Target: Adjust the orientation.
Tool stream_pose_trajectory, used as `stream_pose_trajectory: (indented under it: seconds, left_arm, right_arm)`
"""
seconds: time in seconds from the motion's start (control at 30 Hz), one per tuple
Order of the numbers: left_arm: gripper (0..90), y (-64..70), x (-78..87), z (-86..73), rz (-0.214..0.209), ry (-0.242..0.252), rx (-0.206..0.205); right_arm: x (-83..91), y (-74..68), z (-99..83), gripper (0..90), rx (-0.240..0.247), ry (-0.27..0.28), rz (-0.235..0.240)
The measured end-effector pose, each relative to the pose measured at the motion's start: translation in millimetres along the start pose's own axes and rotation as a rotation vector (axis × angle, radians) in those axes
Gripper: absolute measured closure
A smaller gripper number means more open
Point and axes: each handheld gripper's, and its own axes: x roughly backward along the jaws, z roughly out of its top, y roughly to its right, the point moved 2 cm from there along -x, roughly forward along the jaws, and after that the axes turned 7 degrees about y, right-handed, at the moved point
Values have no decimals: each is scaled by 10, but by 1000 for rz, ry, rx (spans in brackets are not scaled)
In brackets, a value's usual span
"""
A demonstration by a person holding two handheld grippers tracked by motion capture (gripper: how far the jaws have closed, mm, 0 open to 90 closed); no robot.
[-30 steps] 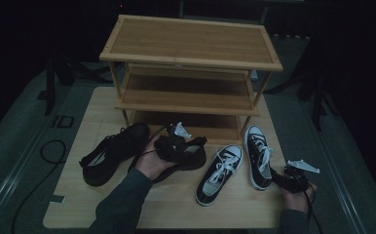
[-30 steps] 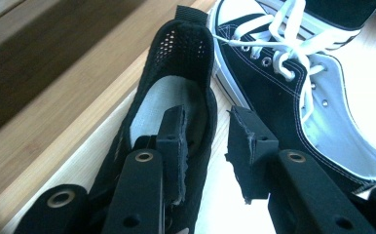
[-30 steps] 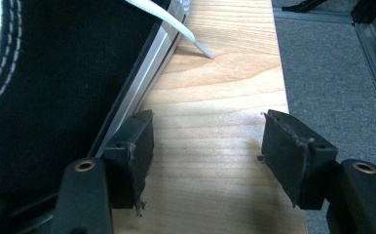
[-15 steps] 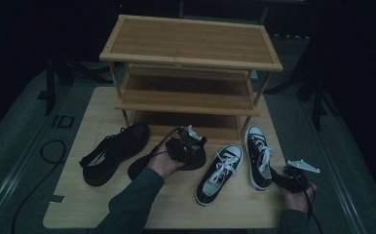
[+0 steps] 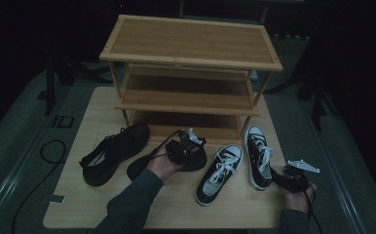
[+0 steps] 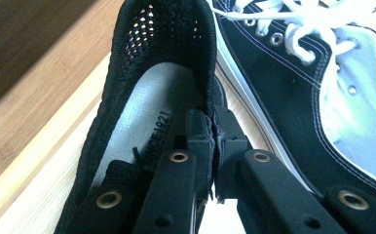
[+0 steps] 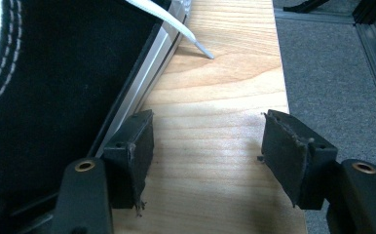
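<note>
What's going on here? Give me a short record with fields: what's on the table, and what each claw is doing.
Table: wooden, bearing a three-tier wooden shoe rack
Shoes: two all-black shoes at left, two black-and-white sneakers at right
Left gripper: shut on the black mesh shoe, pinching its collar wall
Right gripper: open, low over bare table beside the right sneaker
Rack shelves: no shoes visible on them

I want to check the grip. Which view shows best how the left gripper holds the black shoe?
The left gripper view: the left gripper is shut on the black shoe collar. The high view shows them small and dark; the right gripper view does not help.
</note>
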Motion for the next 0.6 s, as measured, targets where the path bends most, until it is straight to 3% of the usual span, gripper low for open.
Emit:
stream_pose_trajectory:
  seconds: [0.47, 0.6]
  left_arm:
    - [877, 148, 297, -228, -26, 30, -20]
    - [877, 169, 375, -297, -37, 45, -9]
  right_arm:
    - [1, -1, -1, 358, 0, -1, 0]
    - [1, -1, -1, 358, 0, -1, 0]
